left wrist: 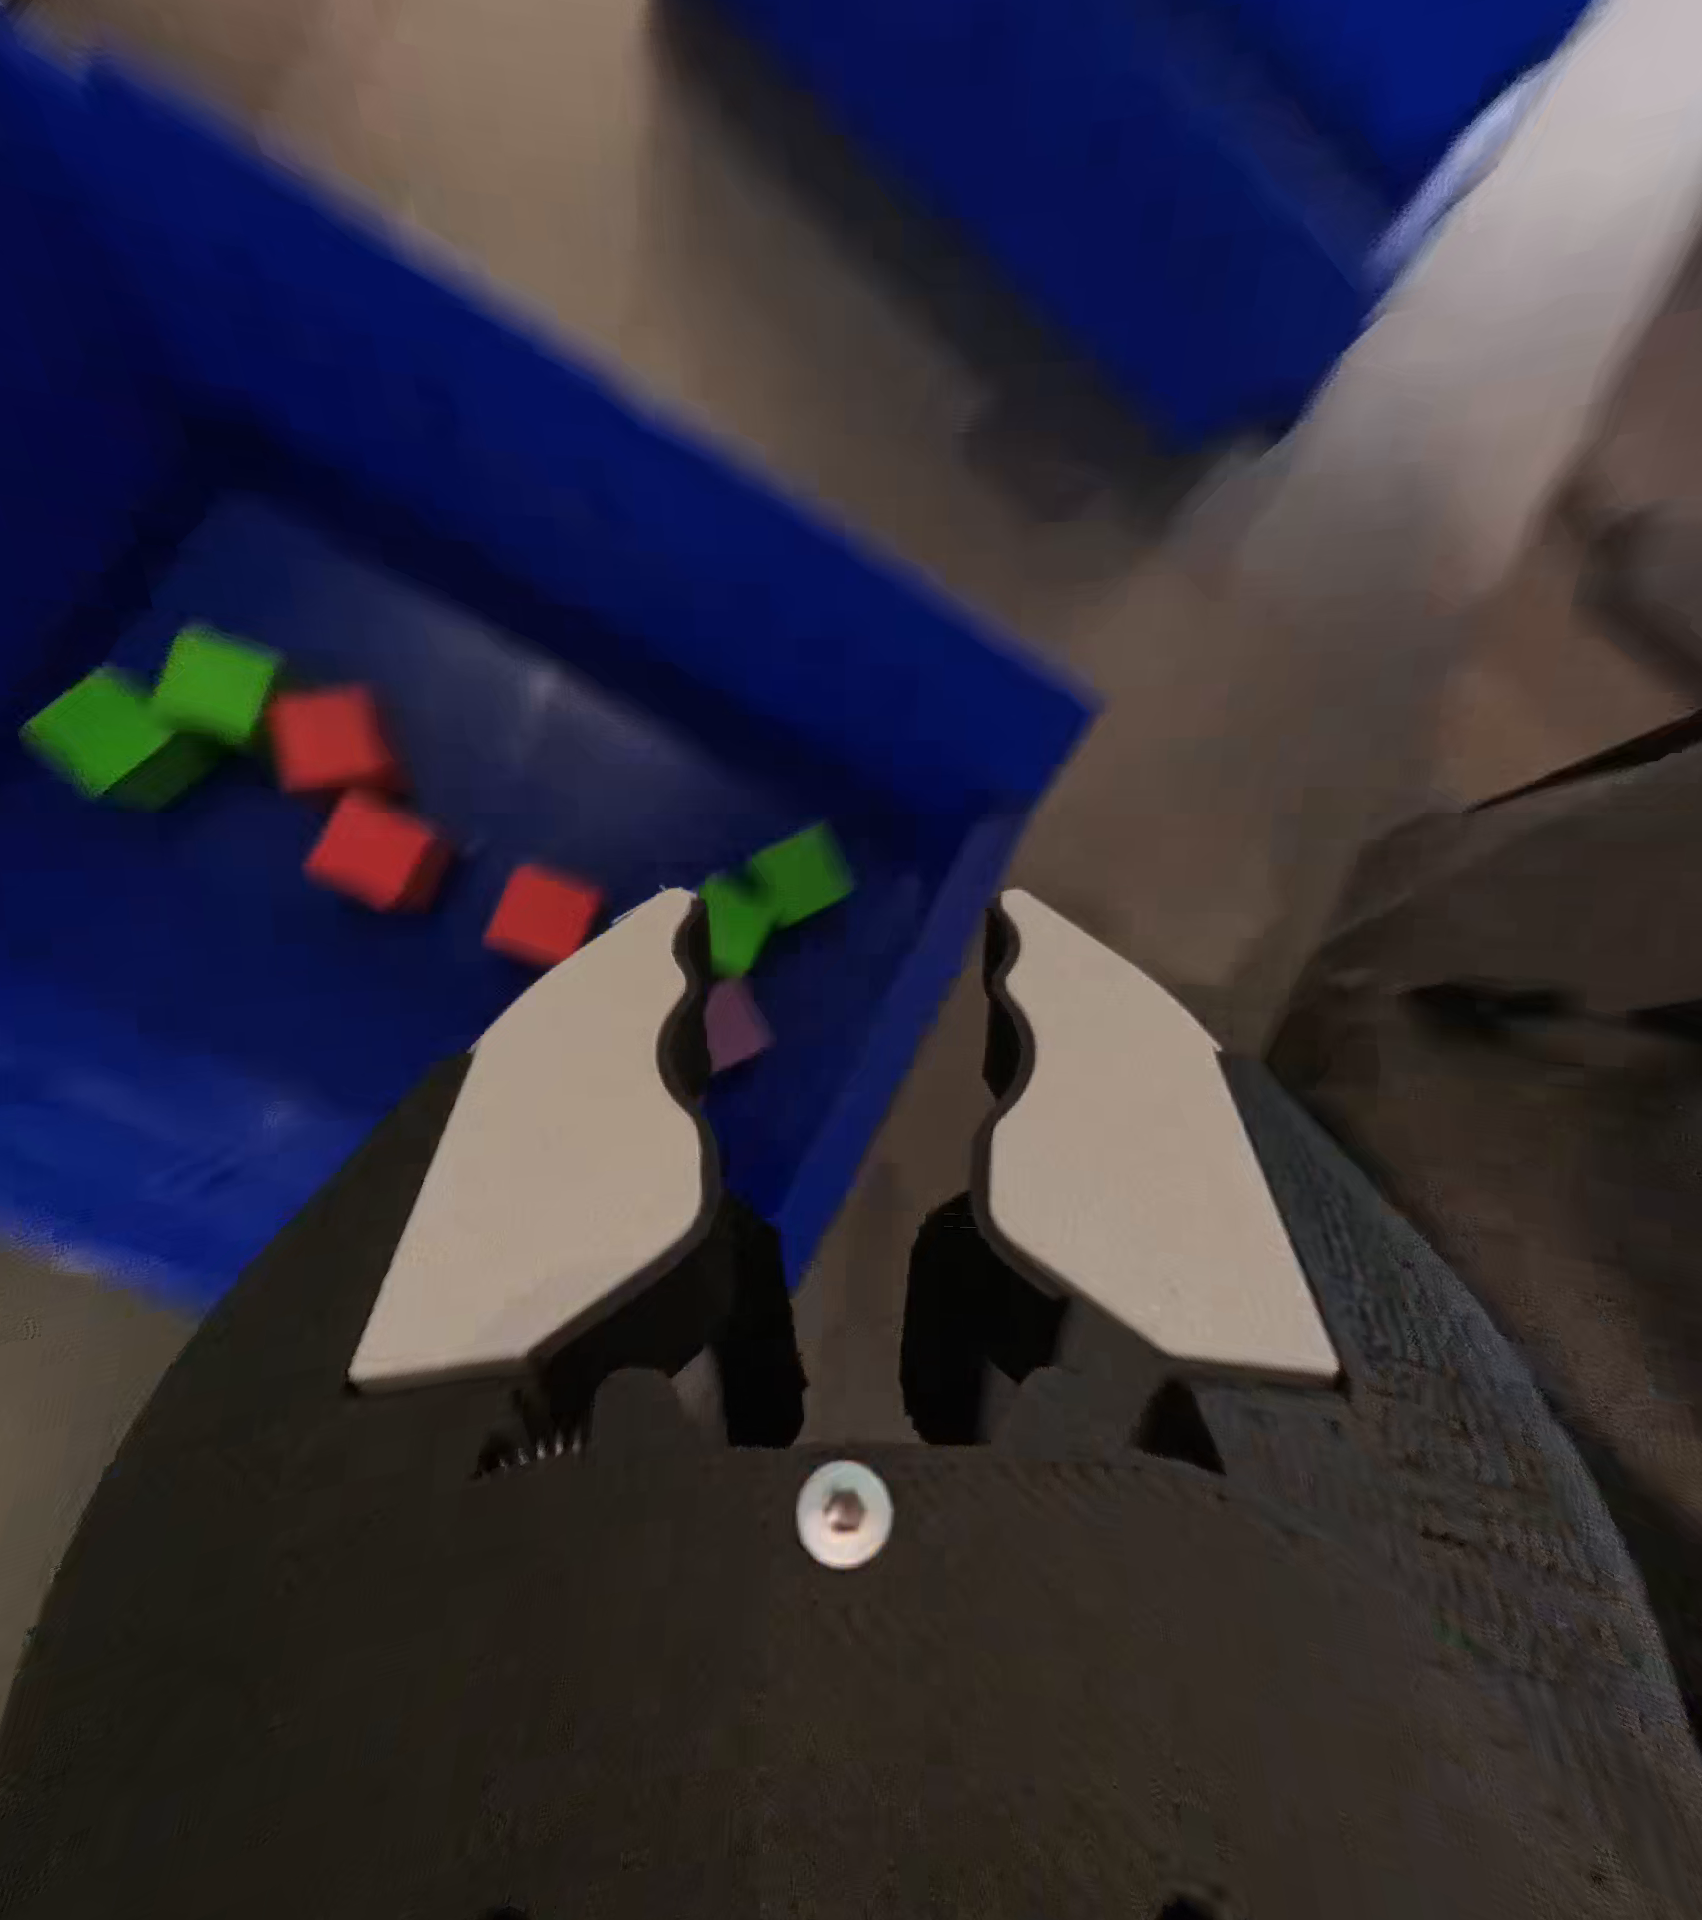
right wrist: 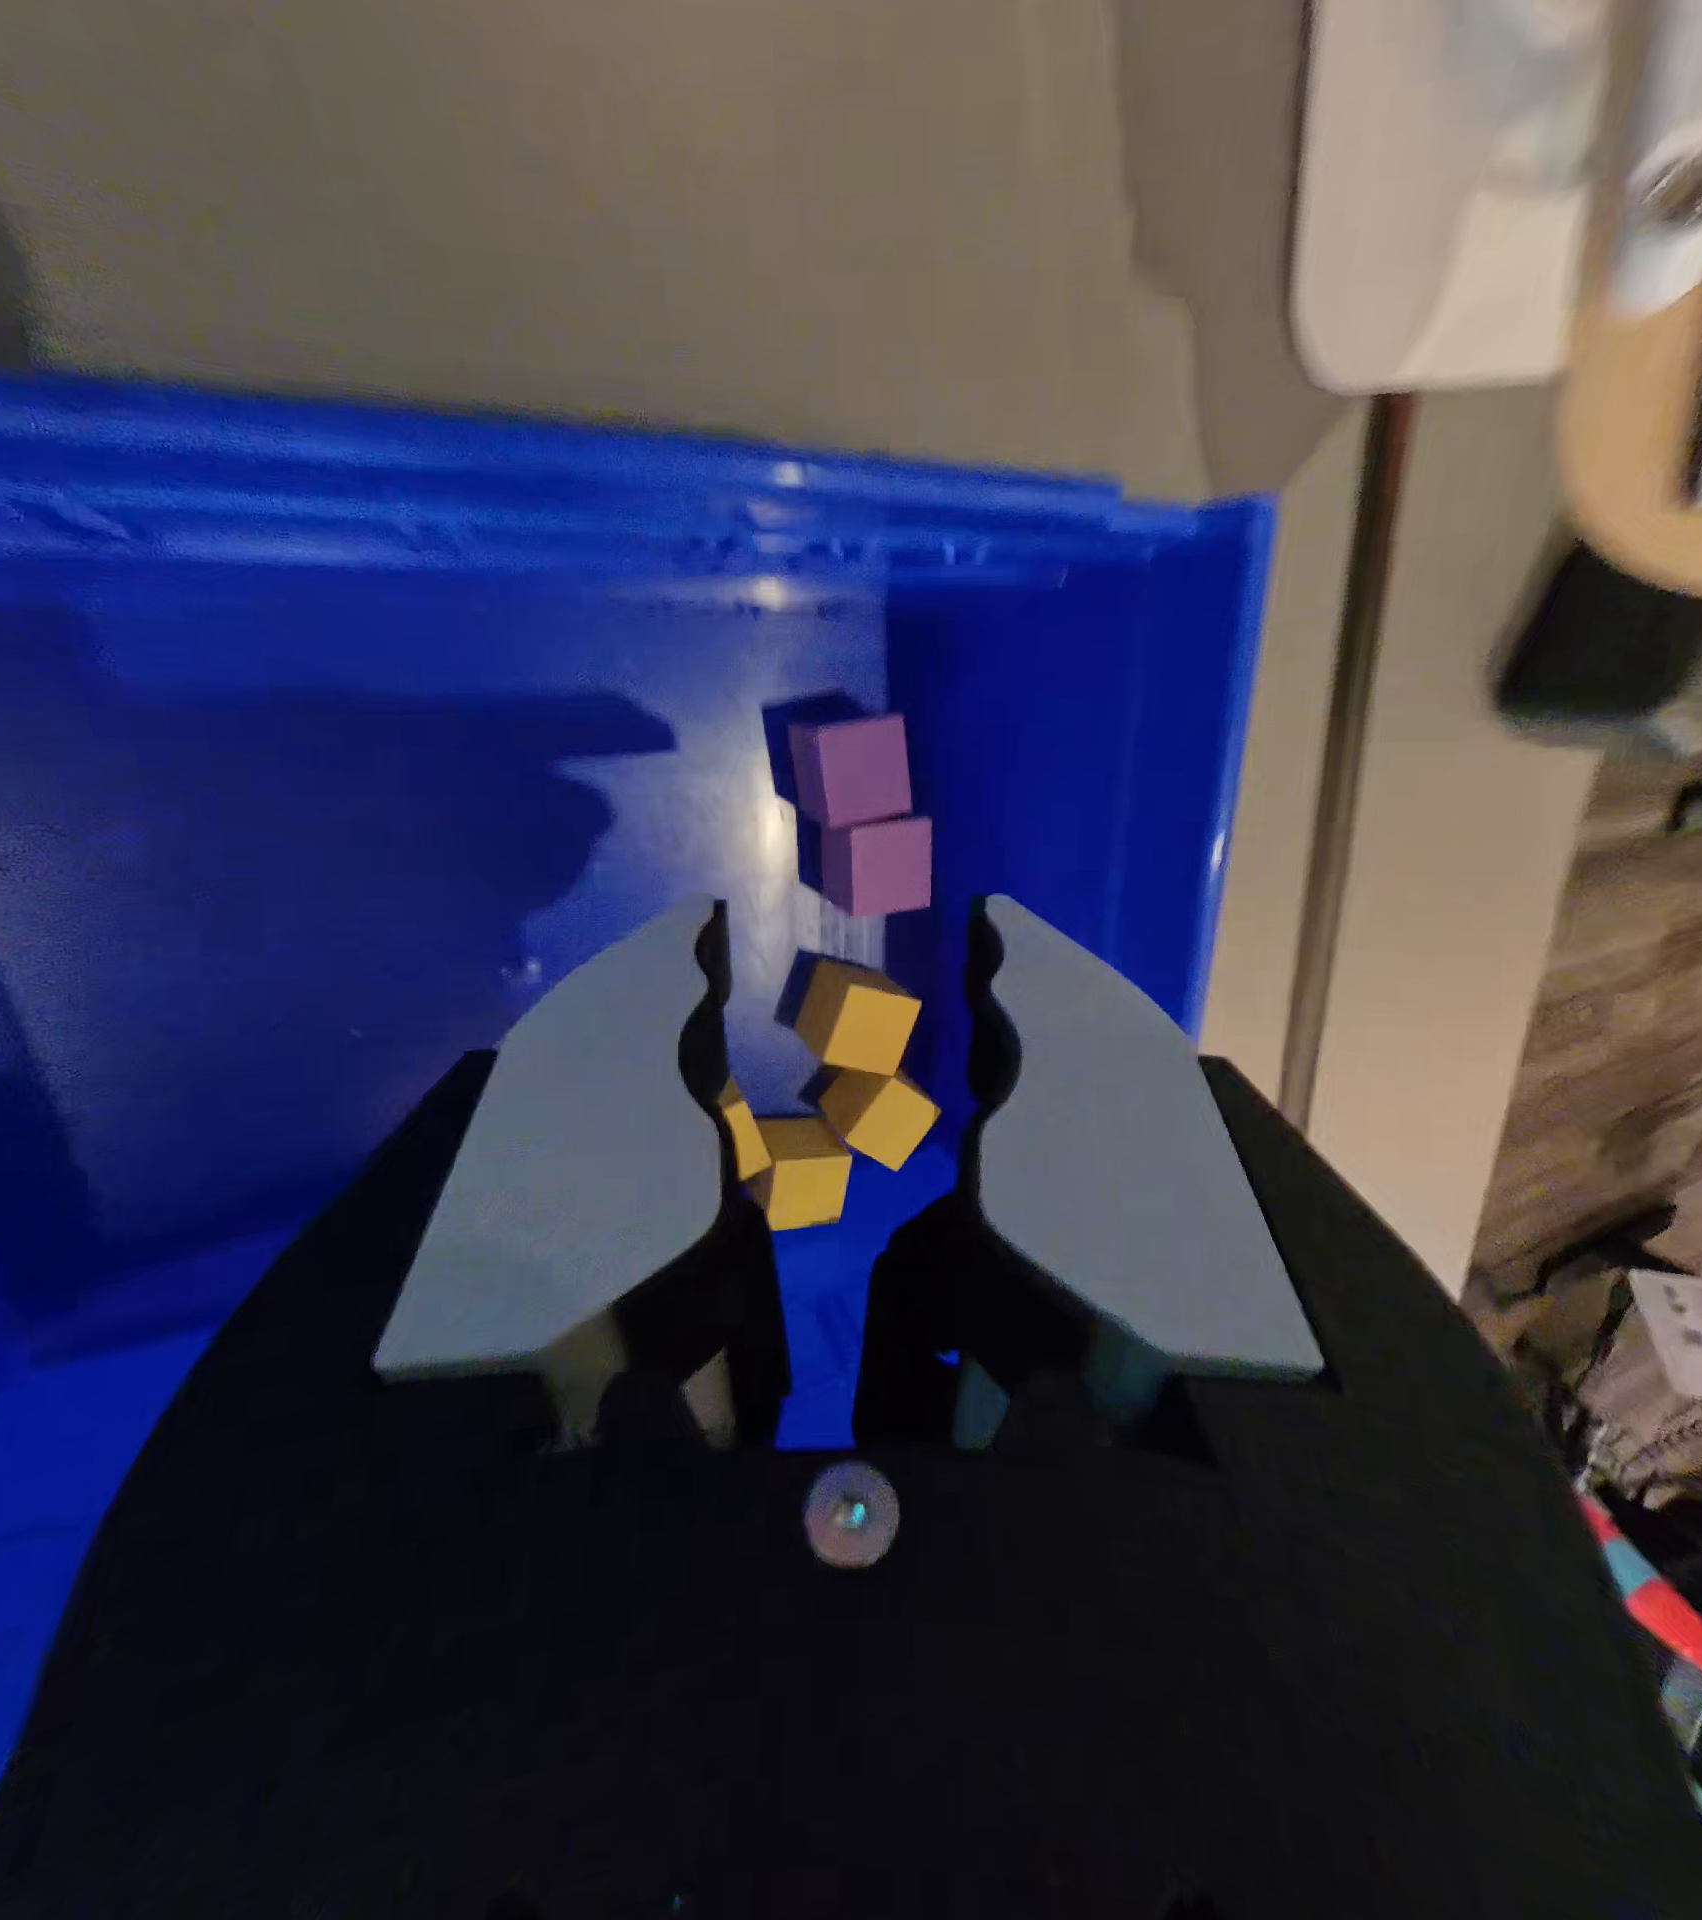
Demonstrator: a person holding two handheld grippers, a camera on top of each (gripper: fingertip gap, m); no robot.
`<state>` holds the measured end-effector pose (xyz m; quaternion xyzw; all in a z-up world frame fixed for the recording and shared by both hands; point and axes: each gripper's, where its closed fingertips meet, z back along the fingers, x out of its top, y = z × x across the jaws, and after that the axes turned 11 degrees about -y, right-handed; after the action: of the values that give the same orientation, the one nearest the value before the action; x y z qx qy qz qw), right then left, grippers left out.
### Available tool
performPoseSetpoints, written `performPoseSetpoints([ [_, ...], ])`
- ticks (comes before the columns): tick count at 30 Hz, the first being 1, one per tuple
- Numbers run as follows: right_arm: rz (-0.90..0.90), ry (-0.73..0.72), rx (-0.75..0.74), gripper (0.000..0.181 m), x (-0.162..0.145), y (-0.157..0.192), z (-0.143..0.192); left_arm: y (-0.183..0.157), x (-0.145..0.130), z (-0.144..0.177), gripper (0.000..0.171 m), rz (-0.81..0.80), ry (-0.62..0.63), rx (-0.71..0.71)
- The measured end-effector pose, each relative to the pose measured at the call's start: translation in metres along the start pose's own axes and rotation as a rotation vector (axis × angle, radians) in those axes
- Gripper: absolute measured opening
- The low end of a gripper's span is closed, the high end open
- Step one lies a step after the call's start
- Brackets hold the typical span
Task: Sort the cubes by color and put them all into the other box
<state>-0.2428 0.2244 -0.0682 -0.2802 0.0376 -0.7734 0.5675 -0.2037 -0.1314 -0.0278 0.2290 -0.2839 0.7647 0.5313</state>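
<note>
In the left wrist view my left gripper (left wrist: 839, 914) is open and empty above the right end of a blue bin (left wrist: 556, 540). In the bin lie green cubes (left wrist: 203, 691), red cubes (left wrist: 374, 852), another green cube (left wrist: 785, 883) and a purple cube (left wrist: 735, 1023) close to my left fingertip. In the right wrist view my right gripper (right wrist: 845, 920) is open and empty over a second blue bin (right wrist: 1200, 727). Three yellow cubes (right wrist: 852, 1023) lie between its fingers, lower down in the bin. Two purple cubes (right wrist: 862, 821) lie just beyond the fingertips.
A beige table surface (left wrist: 535, 187) lies around the bins. Another blue bin (left wrist: 1086, 208) stands farther back in the left wrist view. At the right of the right wrist view are the table edge (right wrist: 1346, 831), a patterned floor (right wrist: 1657, 1039) and a white object (right wrist: 1449, 187).
</note>
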Motion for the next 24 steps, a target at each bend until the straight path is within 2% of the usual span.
performPoseSetpoints([
  [3,0.048,-0.103,-0.077,0.038,0.027,0.015,0.024,0.039,-0.030,-0.016,0.052,-0.026,0.270,0.171],
  [7,0.100,-0.180,-0.142,0.035,0.045,0.037,0.038,0.066,-0.063,-0.037,0.053,-0.023,0.438,0.283],
  [9,0.103,-0.207,-0.143,0.033,0.046,0.046,0.039,0.075,-0.072,-0.045,0.053,-0.018,0.463,0.317],
  [13,0.088,-0.239,-0.133,0.032,0.043,0.053,0.040,0.075,-0.079,-0.056,0.052,0.007,0.470,0.300],
  [24,0.083,-0.270,-0.109,0.029,0.042,0.068,0.036,0.083,-0.099,-0.064,0.051,0.030,0.531,0.315],
])
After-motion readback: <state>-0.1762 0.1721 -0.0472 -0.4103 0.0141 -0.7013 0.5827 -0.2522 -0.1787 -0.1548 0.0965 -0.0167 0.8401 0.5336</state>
